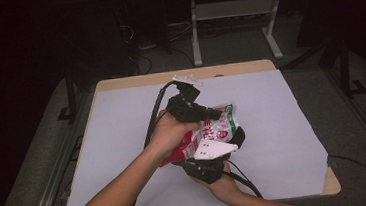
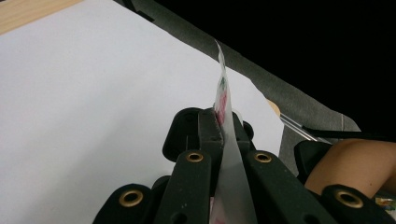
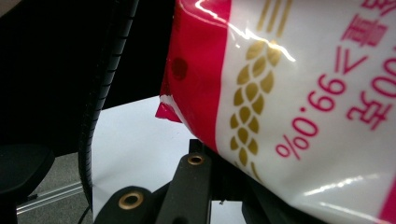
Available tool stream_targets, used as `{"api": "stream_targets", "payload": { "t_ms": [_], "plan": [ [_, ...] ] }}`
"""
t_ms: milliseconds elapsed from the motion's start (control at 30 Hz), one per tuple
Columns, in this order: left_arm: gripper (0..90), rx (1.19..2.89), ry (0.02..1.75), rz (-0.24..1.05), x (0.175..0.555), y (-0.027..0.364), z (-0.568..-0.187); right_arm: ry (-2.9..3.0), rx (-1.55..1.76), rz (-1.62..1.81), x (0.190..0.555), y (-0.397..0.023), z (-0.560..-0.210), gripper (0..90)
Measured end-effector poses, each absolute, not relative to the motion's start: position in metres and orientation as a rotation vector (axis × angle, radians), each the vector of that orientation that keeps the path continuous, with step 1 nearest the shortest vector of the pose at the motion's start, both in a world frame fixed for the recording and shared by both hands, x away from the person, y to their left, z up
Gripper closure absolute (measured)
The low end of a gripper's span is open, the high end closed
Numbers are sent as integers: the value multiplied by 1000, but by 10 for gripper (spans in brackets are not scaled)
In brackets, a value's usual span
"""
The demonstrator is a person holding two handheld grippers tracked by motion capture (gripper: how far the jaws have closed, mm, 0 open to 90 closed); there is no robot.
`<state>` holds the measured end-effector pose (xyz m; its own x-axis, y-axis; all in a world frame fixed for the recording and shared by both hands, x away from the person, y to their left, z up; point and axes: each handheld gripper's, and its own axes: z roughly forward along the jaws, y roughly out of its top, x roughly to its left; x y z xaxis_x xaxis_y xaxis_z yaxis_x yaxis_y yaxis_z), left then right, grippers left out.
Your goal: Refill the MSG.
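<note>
A red and white plastic bag with red print is held above the middle of the table between both grippers. My left gripper comes from the left and is shut on the bag's upper edge; in the left gripper view that edge runs thin and edge-on between the closed jaws of the left gripper. My right gripper, with its grey plate on top, is shut on the bag's near side. In the right gripper view the bag hangs over the right gripper and hides one jaw.
A white sheet covers the wooden table, whose right edge lies beyond the bag. The right hand's forearm is at the lower right of the left gripper view. White desk legs stand on the dark floor behind.
</note>
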<state>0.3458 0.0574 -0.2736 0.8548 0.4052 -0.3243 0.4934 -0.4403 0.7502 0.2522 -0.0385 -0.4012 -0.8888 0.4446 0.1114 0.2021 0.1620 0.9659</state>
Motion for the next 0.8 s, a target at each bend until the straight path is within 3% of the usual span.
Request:
{"api": "stream_targets", "payload": {
  "t_ms": [800],
  "plan": [
    [898, 2050, 617, -164, 341, 66, -266, 2250, 652, 1770, 253, -39, -403, 900]
  ]
}}
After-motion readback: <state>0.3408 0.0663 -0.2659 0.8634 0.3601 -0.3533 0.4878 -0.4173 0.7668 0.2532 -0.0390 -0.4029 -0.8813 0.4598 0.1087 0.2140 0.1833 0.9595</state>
